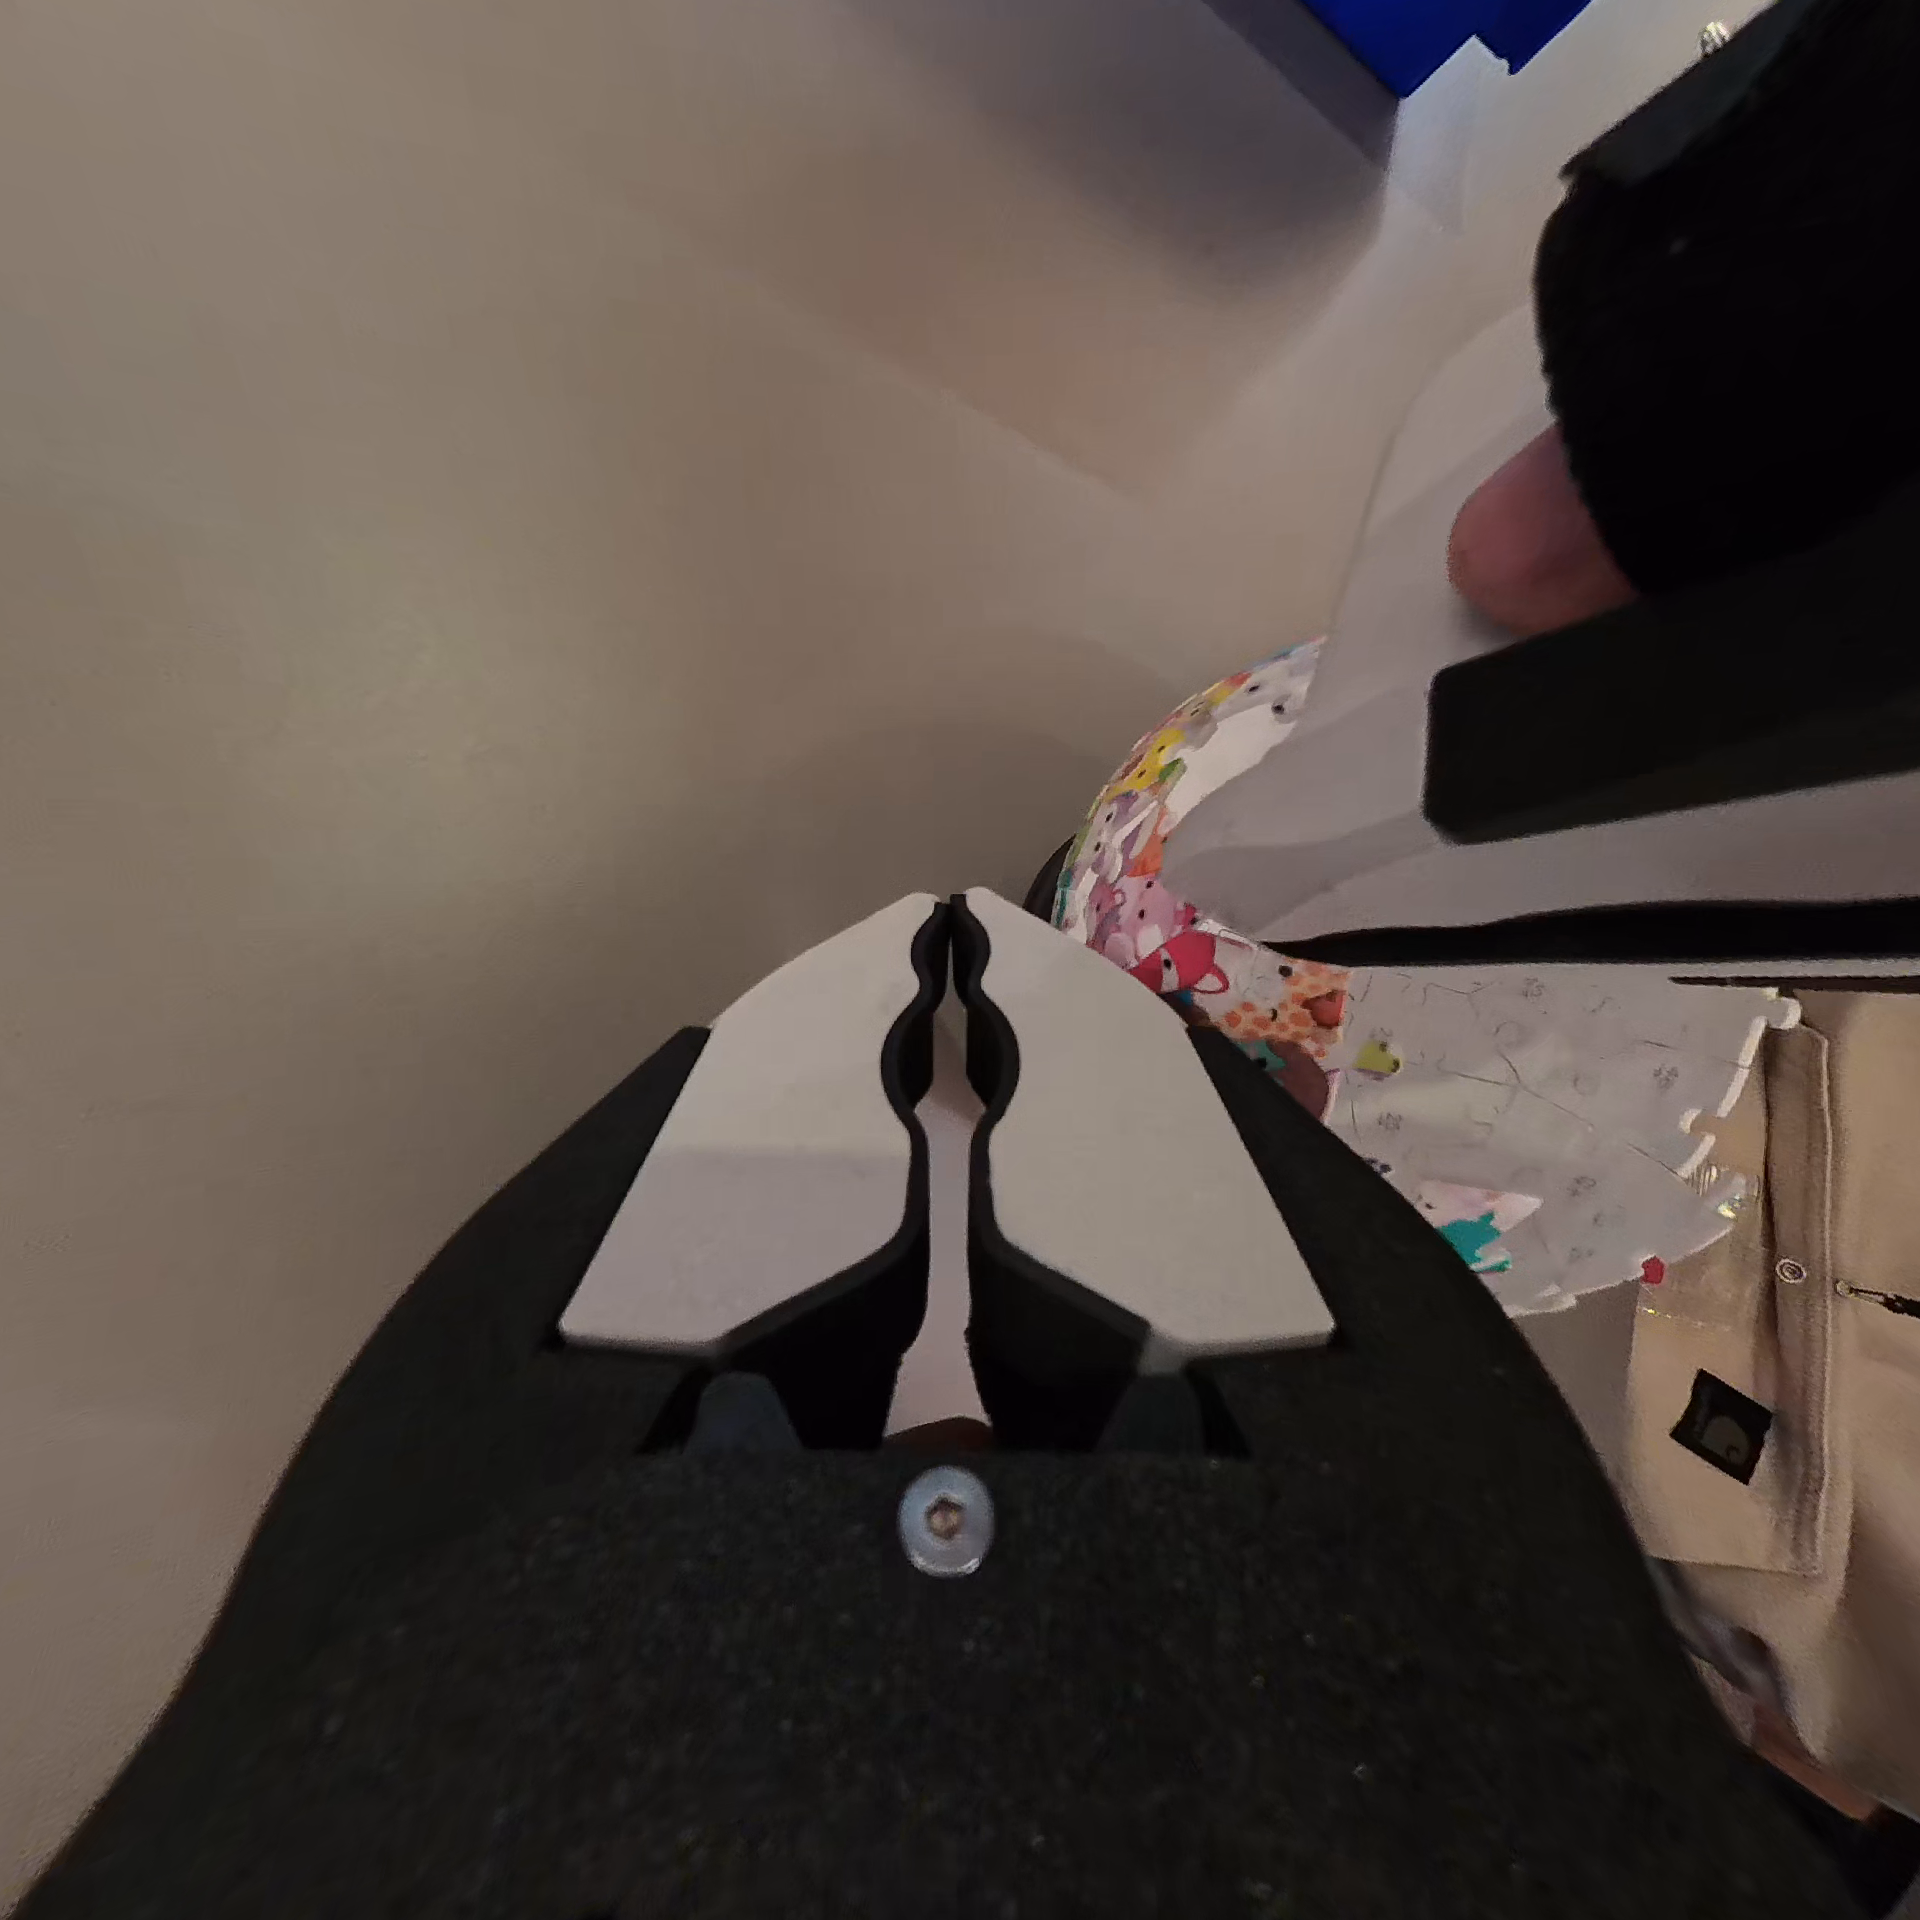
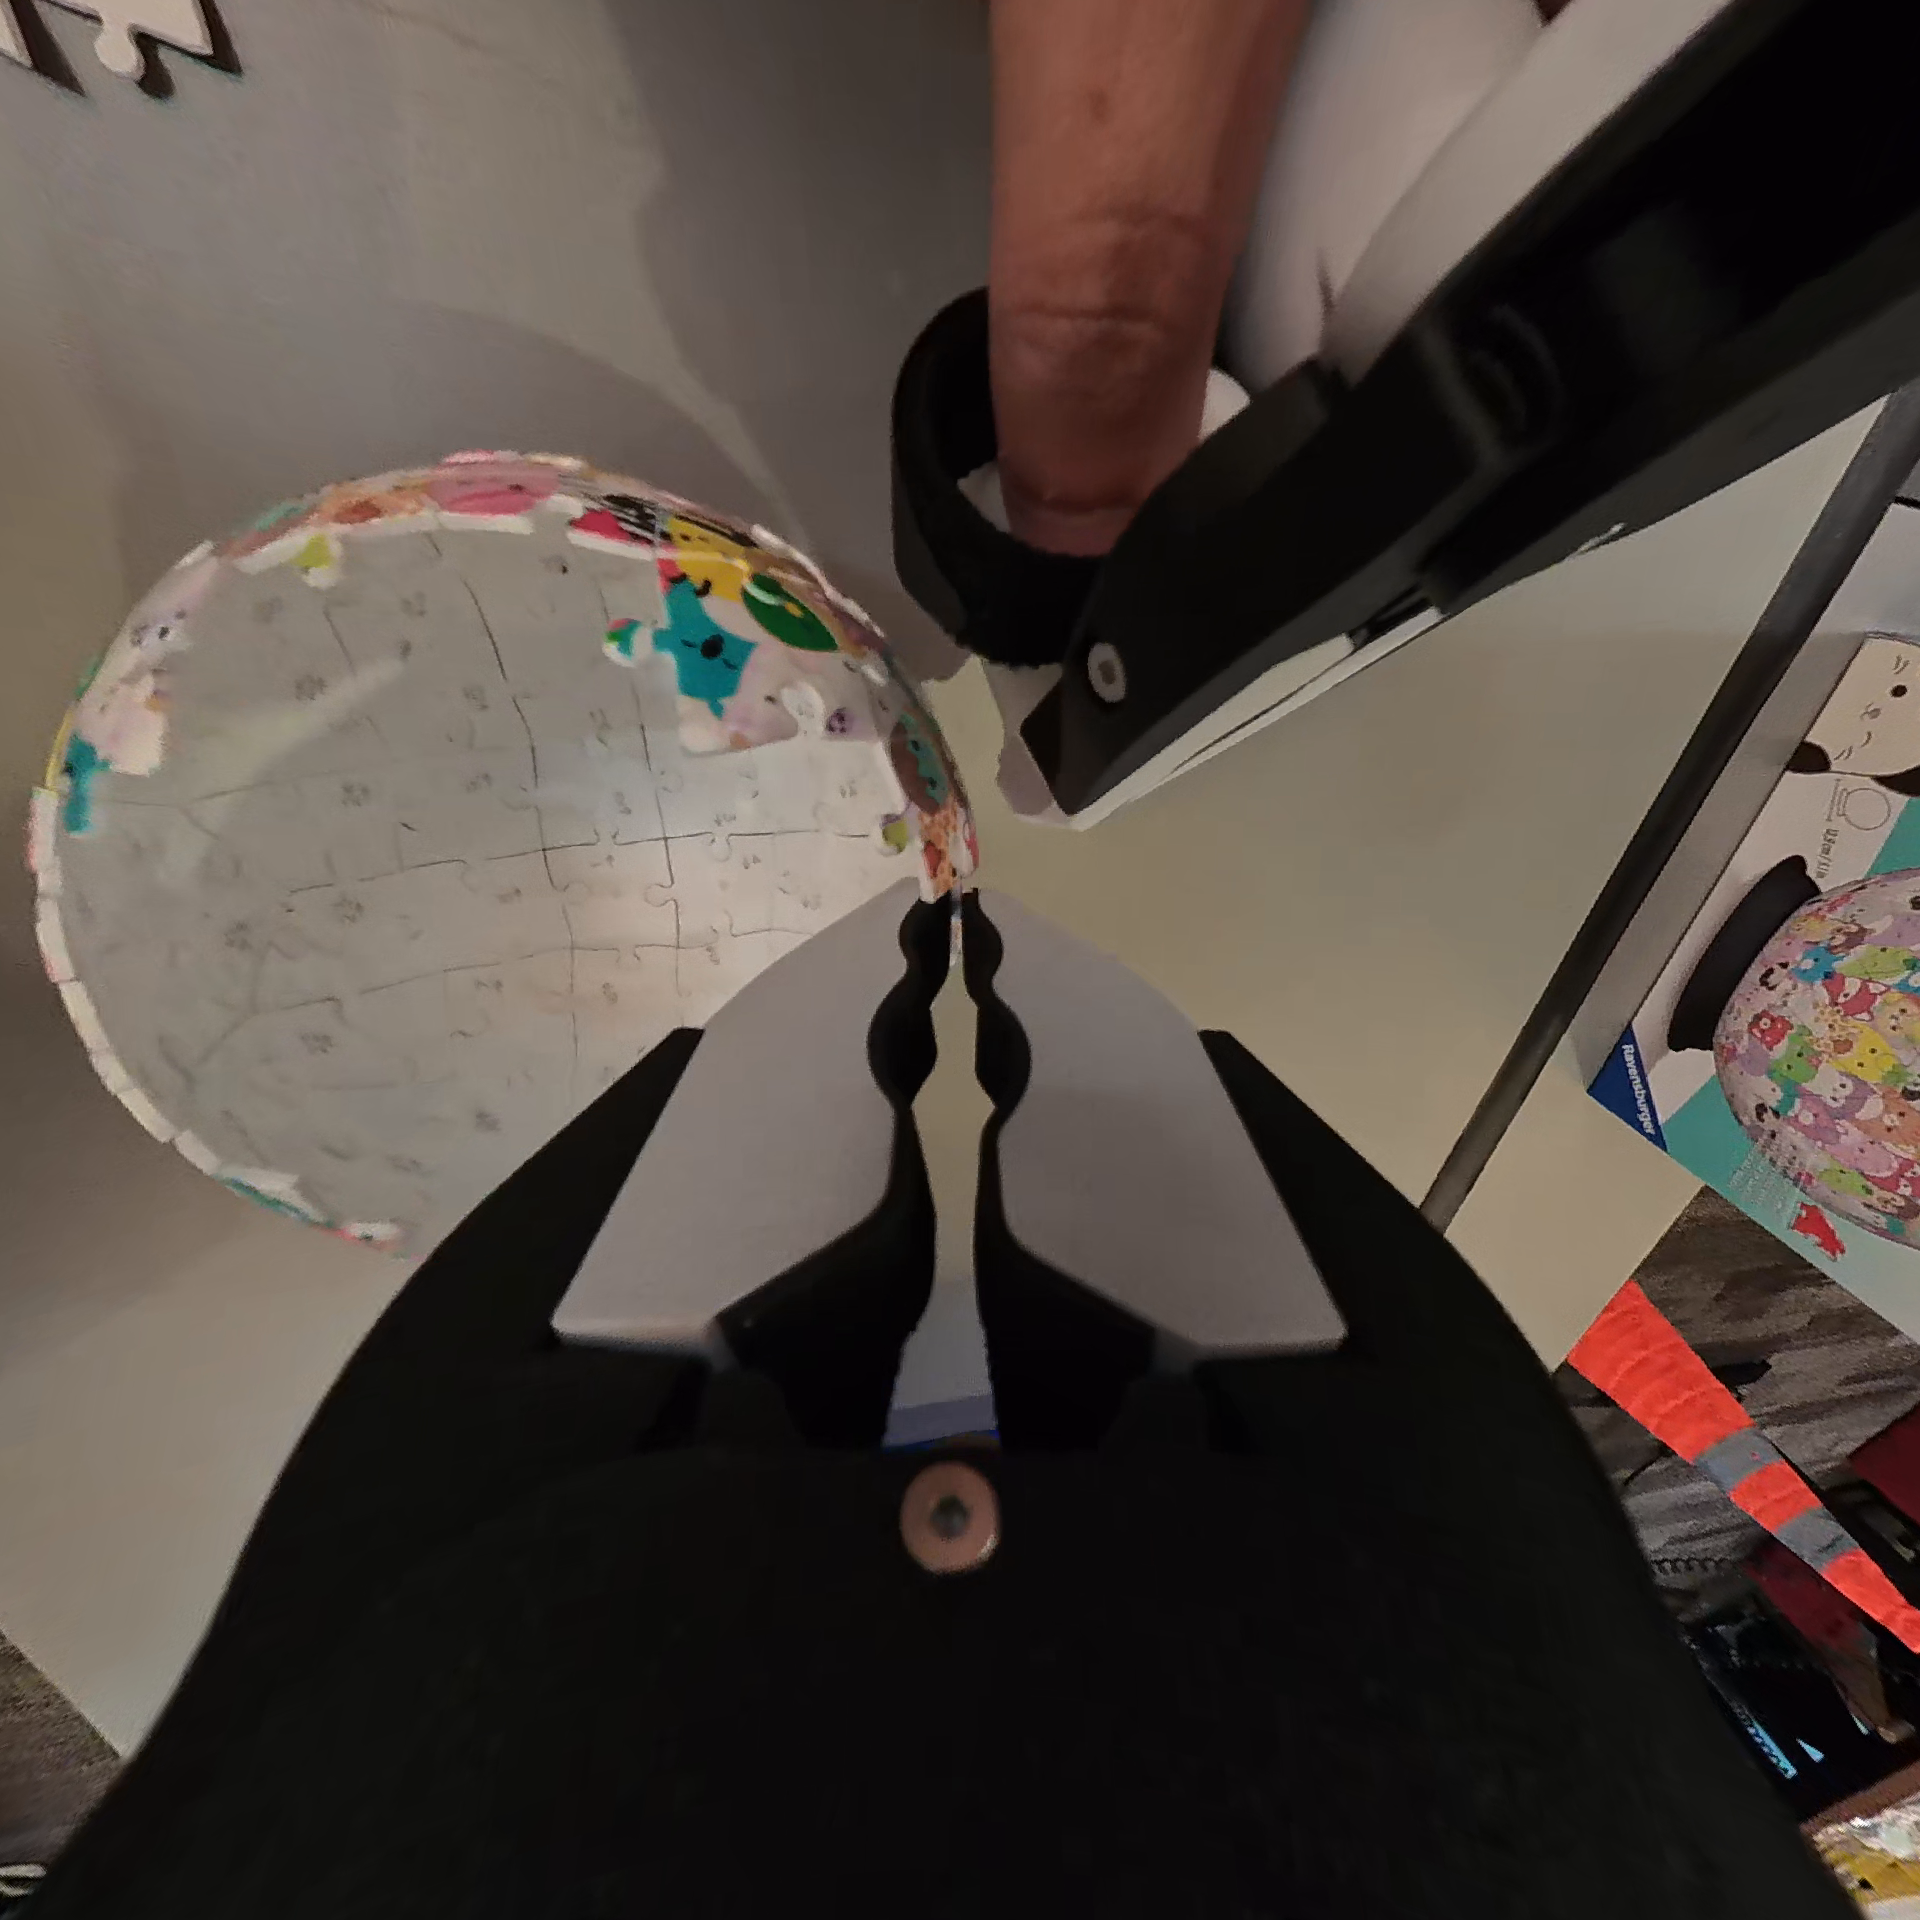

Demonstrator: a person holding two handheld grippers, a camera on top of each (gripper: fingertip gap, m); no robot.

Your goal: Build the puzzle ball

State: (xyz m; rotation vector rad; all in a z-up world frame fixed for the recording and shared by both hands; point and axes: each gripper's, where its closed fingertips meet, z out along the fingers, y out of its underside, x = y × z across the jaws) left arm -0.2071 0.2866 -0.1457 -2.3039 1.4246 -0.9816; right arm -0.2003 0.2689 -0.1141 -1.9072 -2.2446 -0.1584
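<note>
The puzzle ball point(image 2: 416, 831) is a partly built shell, a bowl with a white numbered inside and colourful cartoon animals on the outside. It is tilted with its opening towards the right wrist camera. My right gripper point(image 2: 952, 914) is shut on the shell's rim at its right edge. In the left wrist view the shell point(image 1: 1507, 1101) shows at the right, with the right gripper point(image 1: 1309, 940) pinching it. My left gripper point(image 1: 954, 914) is shut with nothing seen between its pads, just left of the shell's coloured edge. It also shows in the right wrist view point(image 2: 1049, 805), held by a hand.
A white table point(image 2: 1299, 987) lies under everything. The puzzle box point(image 2: 1808, 997) stands at the right past a metal table leg point(image 2: 1662, 790). Loose joined pieces point(image 2: 114, 42) lie at the far left. An orange strap point(image 2: 1714, 1444) lies on the floor. A person's beige clothing point(image 1: 1787, 1403) is close by. The tips of one gripper are about 4 cm away from the tips of the other.
</note>
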